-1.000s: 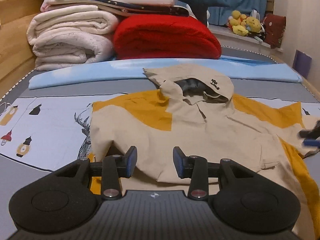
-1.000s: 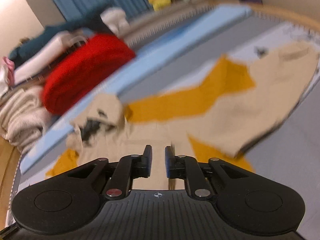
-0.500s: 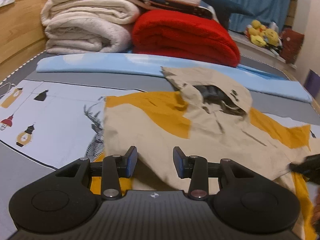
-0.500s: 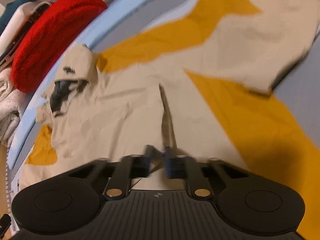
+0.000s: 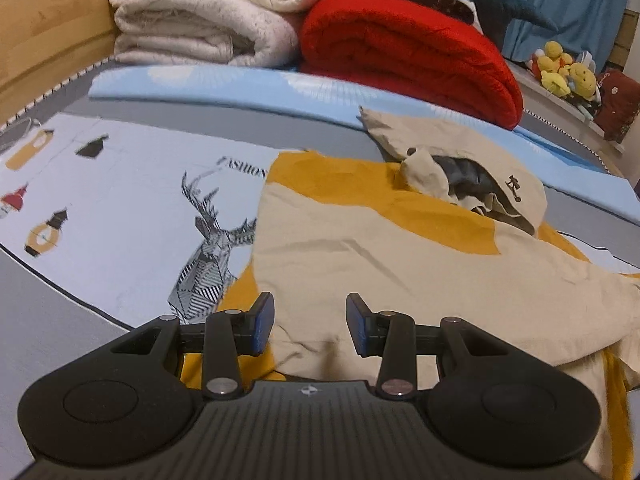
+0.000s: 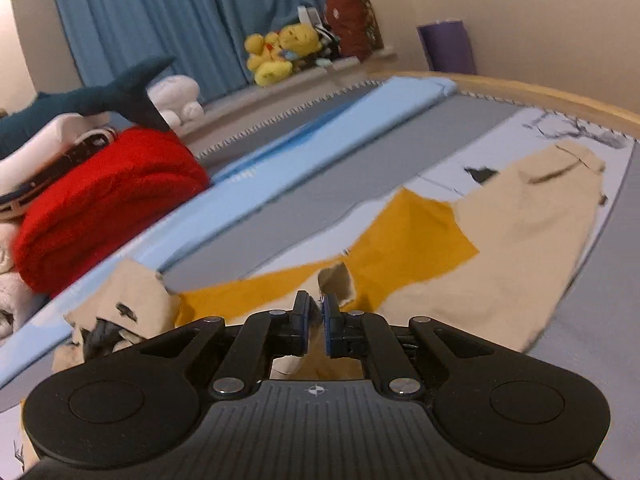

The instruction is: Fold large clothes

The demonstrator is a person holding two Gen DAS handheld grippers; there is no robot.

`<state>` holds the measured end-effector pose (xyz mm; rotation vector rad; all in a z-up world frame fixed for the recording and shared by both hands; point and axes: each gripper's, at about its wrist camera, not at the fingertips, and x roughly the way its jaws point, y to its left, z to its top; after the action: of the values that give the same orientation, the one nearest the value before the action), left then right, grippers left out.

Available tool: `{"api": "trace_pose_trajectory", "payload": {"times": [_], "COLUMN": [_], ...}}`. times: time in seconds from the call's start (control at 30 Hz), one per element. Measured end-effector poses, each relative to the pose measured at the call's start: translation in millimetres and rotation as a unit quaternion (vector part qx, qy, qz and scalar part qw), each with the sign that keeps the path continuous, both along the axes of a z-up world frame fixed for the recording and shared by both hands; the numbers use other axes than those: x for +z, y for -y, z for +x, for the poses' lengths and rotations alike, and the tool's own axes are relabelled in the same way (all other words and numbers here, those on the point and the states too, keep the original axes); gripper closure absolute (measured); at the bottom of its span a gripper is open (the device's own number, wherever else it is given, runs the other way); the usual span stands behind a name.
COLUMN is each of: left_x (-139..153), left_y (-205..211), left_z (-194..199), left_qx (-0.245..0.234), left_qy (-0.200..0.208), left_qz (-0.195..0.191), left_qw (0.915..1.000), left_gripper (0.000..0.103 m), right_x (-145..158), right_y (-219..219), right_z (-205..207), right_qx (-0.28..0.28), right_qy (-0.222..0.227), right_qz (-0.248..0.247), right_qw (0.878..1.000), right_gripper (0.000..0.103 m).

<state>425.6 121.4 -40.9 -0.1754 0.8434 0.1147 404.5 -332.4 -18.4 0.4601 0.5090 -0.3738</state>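
Two grippers in view, one per wrist cam. Left gripper [image 5: 310, 322], bottom centre of its frame: jaws spread wide, nothing between them, blue pads showing, sitting low over the near edge of the jacket [image 5: 400, 264]. Contact with the cloth: can't tell.

Right gripper [image 6: 316, 322], bottom centre of its frame: jaws drawn nearly together, pinching a small raised flap of beige jacket fabric that pokes up just above the tips.

Jacket is beige with mustard-yellow panels, spread on the bed sheet [image 5: 120, 200], which has a printed deer and lantern pattern. In the left view it fills centre and right of frame, hood [image 5: 472, 172] rumpled at upper right with dark lining showing. In the right view [image 6: 500, 248] one sleeve runs out flat to the right edge of frame; hood sits lower left, partly behind the gripper body.

Background, left view: red blanket [image 5: 408, 52] top centre, cream folded blankets [image 5: 200, 20] top left just beside it, light blue strip [image 5: 224, 88] across the bed in front of both, yellow plush toys [image 5: 564, 72] upper right. Right view: blue curtain [image 6: 180, 12] top left, shark plush [image 6: 100, 96] lying above the red blanket at left, purple box [image 6: 446, 46] upper right by the wall.
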Motion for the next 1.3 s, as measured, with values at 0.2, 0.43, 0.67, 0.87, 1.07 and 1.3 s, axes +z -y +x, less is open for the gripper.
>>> {"api": "trace_pose_trajectory", "payload": {"times": [0.2,0.43,0.67,0.87,1.07,1.3], "left_x": [-20.6,-48.4,-57.7,-69.0,-25.8,14.1], "left_y": [-1.5,-9.8,-12.6,-19.7,6.7,48.1], "left_z": [11.2,18.1,20.5,23.9,16.5,-8.7], "left_qx": [0.004,0.028,0.059,0.077,0.033,-0.038], "left_qy": [-0.044,-0.086,-0.121,-0.143,-0.076,-0.021], "left_qz": [-0.018,-0.059,-0.074,-0.094,-0.036,-0.018], "left_qw": [0.9989,0.9941,0.9882,0.9822,0.9959,0.9989], "left_gripper": [0.059,0.059,0.061,0.062,0.059,0.043], "right_x": [-15.2,-23.0,-81.8,-85.1,-56.0,-3.1], "right_y": [8.1,11.7,27.6,26.6,30.6,19.8], "right_z": [8.6,19.0,49.6,58.6,52.5,17.7], "right_qx": [-0.046,0.036,0.015,0.014,0.011,0.055], "right_qy": [-0.081,-0.046,-0.176,-0.197,-0.158,-0.064], "right_qz": [-0.066,0.026,0.125,0.111,0.074,-0.014], "right_qw": [0.993,0.998,0.976,0.974,0.985,0.996], "right_gripper": [0.085,0.084,0.076,0.075,0.075,0.074]}}
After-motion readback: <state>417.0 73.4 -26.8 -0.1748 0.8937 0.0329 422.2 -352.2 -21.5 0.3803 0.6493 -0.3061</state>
